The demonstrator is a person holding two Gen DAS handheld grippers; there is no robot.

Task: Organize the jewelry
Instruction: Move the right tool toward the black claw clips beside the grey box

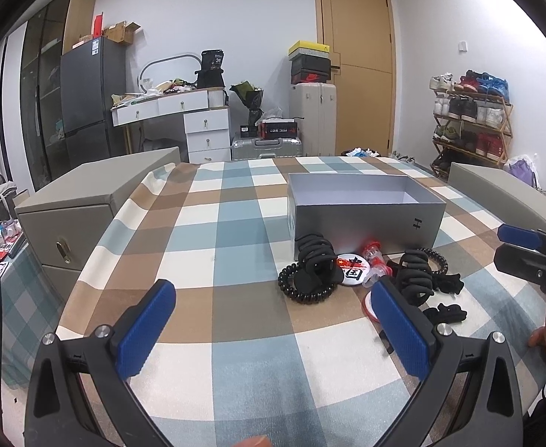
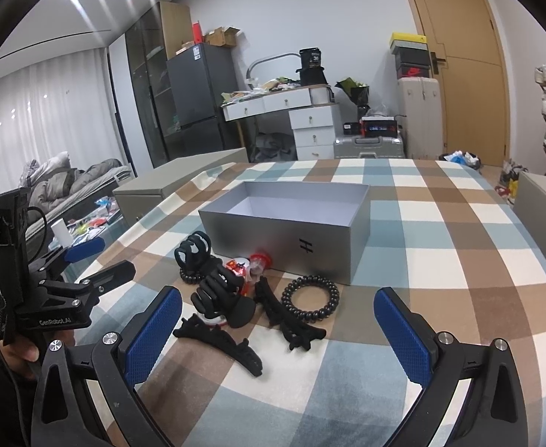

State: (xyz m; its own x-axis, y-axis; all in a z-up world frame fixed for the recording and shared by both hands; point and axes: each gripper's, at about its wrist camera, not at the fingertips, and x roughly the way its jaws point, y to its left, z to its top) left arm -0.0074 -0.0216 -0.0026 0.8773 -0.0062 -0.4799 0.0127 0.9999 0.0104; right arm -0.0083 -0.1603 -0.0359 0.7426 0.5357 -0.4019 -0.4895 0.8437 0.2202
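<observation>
Presently, status: sorting not begun, by my judgement.
Right gripper [image 2: 278,329]: jaws spread wide, holding nothing.
Left gripper [image 1: 273,322]: jaws released, empty.
Just ahead of the right jaws: black hair claws [image 2: 222,298], coil hair tie [image 2: 310,299], badge [image 1: 353,269], all loose on the checked cloth [image 2: 440,260].
Beyond: grey box [image 2: 284,231], open, nothing visible inside.
Remaining: every piece.
</observation>
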